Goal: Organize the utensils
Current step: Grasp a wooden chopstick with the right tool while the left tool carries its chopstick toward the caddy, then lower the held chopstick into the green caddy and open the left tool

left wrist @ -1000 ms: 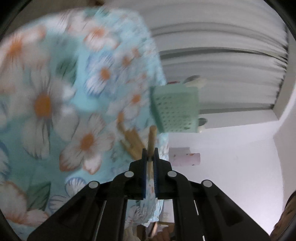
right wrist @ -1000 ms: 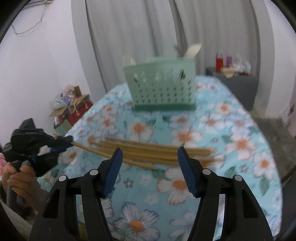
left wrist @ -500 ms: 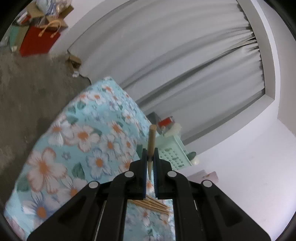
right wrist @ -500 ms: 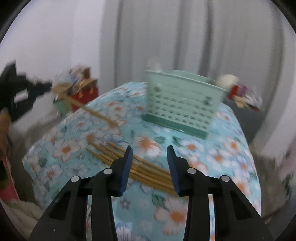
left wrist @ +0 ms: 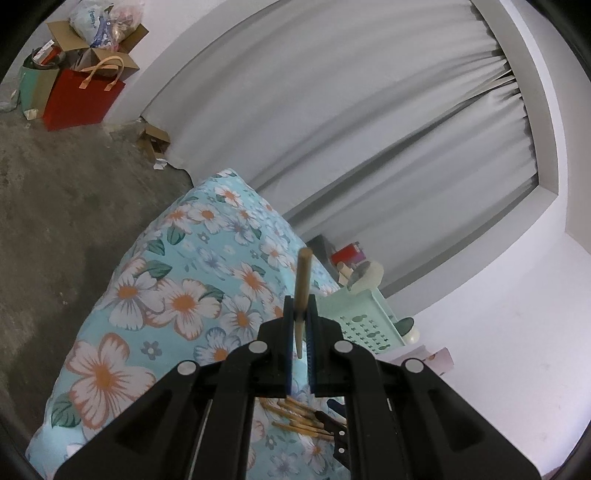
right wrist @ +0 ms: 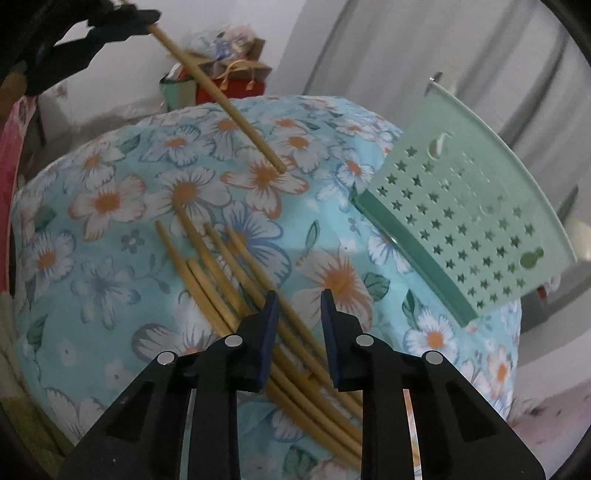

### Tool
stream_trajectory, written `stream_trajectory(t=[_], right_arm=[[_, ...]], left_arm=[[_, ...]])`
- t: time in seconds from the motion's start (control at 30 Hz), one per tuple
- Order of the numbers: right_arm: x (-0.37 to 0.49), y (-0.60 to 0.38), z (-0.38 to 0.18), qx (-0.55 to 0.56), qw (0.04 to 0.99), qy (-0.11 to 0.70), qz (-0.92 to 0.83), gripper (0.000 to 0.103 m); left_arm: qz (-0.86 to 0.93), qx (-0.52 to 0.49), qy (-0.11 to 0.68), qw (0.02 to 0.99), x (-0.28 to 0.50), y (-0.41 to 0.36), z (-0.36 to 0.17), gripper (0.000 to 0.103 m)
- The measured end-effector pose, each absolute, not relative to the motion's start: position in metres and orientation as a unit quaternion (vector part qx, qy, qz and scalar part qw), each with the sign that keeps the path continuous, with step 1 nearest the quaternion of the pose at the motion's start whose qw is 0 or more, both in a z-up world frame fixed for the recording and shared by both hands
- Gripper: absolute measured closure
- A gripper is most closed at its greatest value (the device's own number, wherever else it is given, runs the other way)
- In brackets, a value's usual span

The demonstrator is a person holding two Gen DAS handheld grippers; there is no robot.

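Observation:
My left gripper [left wrist: 300, 306] is shut on a wooden chopstick [left wrist: 303, 284] and holds it up in the air, above and to the left of the table. In the right wrist view that gripper [right wrist: 122, 18] shows at the top left, with the chopstick [right wrist: 221, 99] slanting down over the cloth. My right gripper [right wrist: 297, 310] is open and empty, low over several loose chopsticks [right wrist: 236, 291] lying on the flowered tablecloth [right wrist: 110, 206]. A mint green utensil basket [right wrist: 469, 218] stands to the right of them; it also shows in the left wrist view [left wrist: 364, 319].
The table has a rounded edge that drops to a grey floor [left wrist: 55, 206]. A red bag [left wrist: 79, 99] and cardboard boxes [left wrist: 92, 40] stand by the wall. Grey curtains [left wrist: 332, 129] hang behind the table.
My left gripper has lifted the chopstick off the table and swung it up and leftward. My right gripper has moved down close over the loose chopsticks and its jaws have narrowed.

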State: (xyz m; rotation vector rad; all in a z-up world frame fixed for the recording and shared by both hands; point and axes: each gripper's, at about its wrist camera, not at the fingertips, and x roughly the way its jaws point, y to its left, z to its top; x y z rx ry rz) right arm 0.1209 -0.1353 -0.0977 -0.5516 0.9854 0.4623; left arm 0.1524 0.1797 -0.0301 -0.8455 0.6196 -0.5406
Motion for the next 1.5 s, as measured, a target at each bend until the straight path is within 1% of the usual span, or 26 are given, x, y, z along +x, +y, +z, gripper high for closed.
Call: stream_trajectory(t=[0.27,0.33,0.57,0.73,0.93,1.2,1.33,1.5], right_arm=[[0.132,-0.117,-0.104,-0.327,0.778,0.466,0.265,0.082],[0.135,-0.114,-0.104,-0.333,0.765,0.474,0.281,0.085],[0.143,-0.108,-0.112,-0.354,0.741,0.482,0.304,0.085],[0.149,-0.104,-0.119,-0.344,0.757,0.471,0.296,0.093],[0.149,-0.113,-0.103,-0.333,0.798,0.431,0.258,0.095],[0.158,-0.152,-0.047,-0.255,0.877,0.372,0.165,0.099],[0.155,-0.187,-0.013,-0.176,0.916,0.343,0.112,0.099],[0.143,-0.222,0.016,-0.079,0.945,0.309,0.071,0.099]], left_arm=[[-0.249,-0.390,0.287,0.839,0.156,0.180,-0.028,0.098],[-0.245,-0.390,0.286,0.840,0.155,0.181,-0.029,0.098],[-0.237,-0.394,0.286,0.841,0.156,0.184,-0.034,0.098],[-0.236,-0.389,0.286,0.843,0.157,0.185,-0.033,0.098],[-0.240,-0.378,0.277,0.850,0.157,0.184,-0.024,0.098],[-0.268,-0.332,0.236,0.873,0.152,0.170,0.016,0.098],[-0.298,-0.307,0.203,0.881,0.151,0.158,0.048,0.098],[-0.344,-0.268,0.155,0.886,0.155,0.131,0.096,0.098]])
